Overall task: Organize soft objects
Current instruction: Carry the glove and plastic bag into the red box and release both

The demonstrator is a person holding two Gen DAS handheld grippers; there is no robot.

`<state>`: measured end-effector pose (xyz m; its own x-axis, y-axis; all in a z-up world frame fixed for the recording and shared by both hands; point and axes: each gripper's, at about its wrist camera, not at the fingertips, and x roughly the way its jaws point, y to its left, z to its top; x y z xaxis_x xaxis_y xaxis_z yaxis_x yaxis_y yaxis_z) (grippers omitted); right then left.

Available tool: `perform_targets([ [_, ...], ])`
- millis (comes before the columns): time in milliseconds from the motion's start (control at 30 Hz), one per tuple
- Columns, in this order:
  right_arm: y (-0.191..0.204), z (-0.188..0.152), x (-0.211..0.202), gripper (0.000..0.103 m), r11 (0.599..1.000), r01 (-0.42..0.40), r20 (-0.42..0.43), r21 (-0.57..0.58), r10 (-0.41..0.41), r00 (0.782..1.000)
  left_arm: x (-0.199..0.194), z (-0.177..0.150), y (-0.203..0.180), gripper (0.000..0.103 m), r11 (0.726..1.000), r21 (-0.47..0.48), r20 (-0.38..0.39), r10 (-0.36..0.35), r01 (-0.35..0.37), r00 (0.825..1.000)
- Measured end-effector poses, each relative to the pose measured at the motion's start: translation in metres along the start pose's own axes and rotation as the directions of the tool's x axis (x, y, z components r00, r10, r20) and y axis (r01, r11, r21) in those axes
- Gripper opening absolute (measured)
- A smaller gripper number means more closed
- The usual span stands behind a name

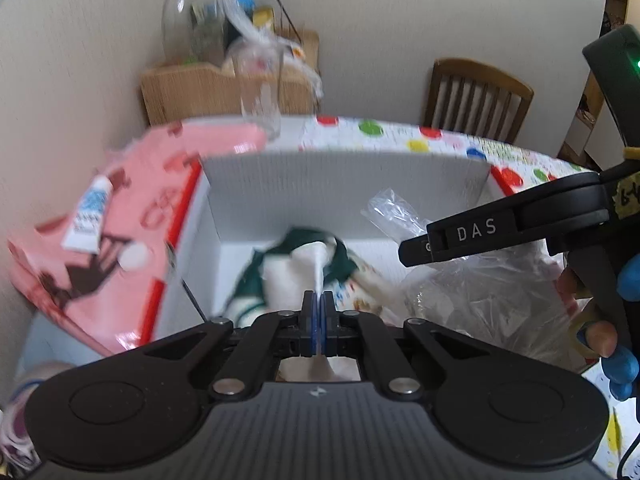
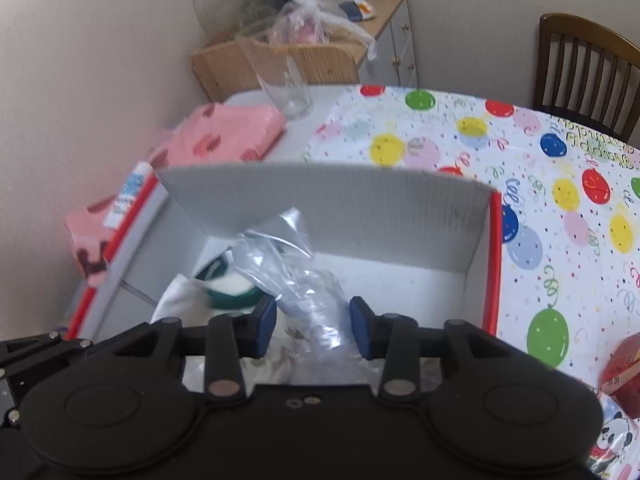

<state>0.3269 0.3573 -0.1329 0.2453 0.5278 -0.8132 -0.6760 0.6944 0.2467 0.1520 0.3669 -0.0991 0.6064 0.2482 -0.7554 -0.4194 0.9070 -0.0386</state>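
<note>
Over the white box (image 2: pixel 400 200), the left gripper (image 1: pixel 319 312) has its jaws pinched tight on a white and green cloth (image 1: pixel 296 268); beside it the right gripper (image 2: pixel 313 326) stands with jaws apart around a clear plastic bag (image 2: pixel 296 280) on the balloon-print surface (image 2: pixel 560 168)

Pale textured walls (image 2: pixel 100 60) meet in a corner ahead-left of the claw. A low wooden cabinet (image 2: pixel 312 60) stands there, cluttered on top. A dark slatted wooden chair (image 2: pixel 588 64) stands ahead-right, behind the balloon-patterned tablecloth (image 2: pixel 560 200).

wrist views, close above shared box (image 1: pixel 344 184)
</note>
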Motion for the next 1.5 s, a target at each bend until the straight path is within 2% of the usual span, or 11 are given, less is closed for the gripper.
perform_targets([
  [233,0.005,-0.010,0.008,0.042,0.999,0.020,-0.038,-0.049,-0.022,0.999,0.016,-0.014,-0.004,0.002,1.000,0.001,-0.083,-0.025,0.025,0.996],
  [333,0.006,-0.010,0.002,0.051,0.998,0.009,-0.033,-0.058,-0.011,0.999,0.016,-0.016,-0.005,0.002,1.000,0.001,-0.087,-0.025,0.026,0.996],
  [700,0.009,-0.016,-0.031,0.060,0.995,-0.010,-0.007,-0.099,0.009,1.000,0.006,-0.014,-0.014,0.006,0.999,0.006,-0.077,-0.038,0.038,0.996],
  [767,0.008,-0.018,-0.040,0.061,0.995,-0.013,0.007,-0.102,0.013,1.000,0.004,-0.014,-0.015,0.015,0.999,-0.004,-0.075,-0.045,0.044,0.996],
  [833,0.006,-0.019,-0.050,0.062,0.995,-0.025,0.019,-0.098,0.027,0.999,0.001,-0.015,-0.015,0.035,0.998,-0.019,-0.068,-0.058,0.057,0.996],
  [867,0.006,-0.020,-0.055,0.063,0.995,-0.030,0.024,-0.097,0.033,0.999,-0.001,-0.016,-0.015,0.056,0.998,-0.027,-0.063,-0.061,0.059,0.996],
  [900,0.005,-0.021,-0.060,0.064,0.995,-0.034,0.032,-0.096,0.037,0.999,-0.002,-0.016,-0.015,0.073,0.998,-0.032,-0.059,-0.060,0.059,0.996],
  [1167,-0.001,-0.031,-0.101,0.065,0.993,-0.055,0.085,-0.105,0.064,0.994,-0.025,-0.018,-0.022,0.074,0.996,-0.035,-0.018,-0.083,0.083,0.996],
  [1267,-0.004,-0.039,-0.124,0.071,0.991,-0.069,0.116,-0.116,0.083,0.990,-0.041,-0.021,-0.030,0.074,0.995,-0.031,0.006,-0.100,0.100,0.995],
  [1367,-0.009,-0.051,-0.146,0.072,0.989,-0.078,0.148,-0.127,0.097,0.984,-0.059,-0.021,-0.041,0.081,0.995,-0.016,0.036,-0.098,0.099,0.995],
  [1500,-0.017,-0.066,-0.173,0.076,0.987,-0.096,0.179,-0.126,0.118,0.977,-0.081,-0.021,-0.057,0.081,0.990,-0.002,0.066,-0.137,0.138,0.988],
])
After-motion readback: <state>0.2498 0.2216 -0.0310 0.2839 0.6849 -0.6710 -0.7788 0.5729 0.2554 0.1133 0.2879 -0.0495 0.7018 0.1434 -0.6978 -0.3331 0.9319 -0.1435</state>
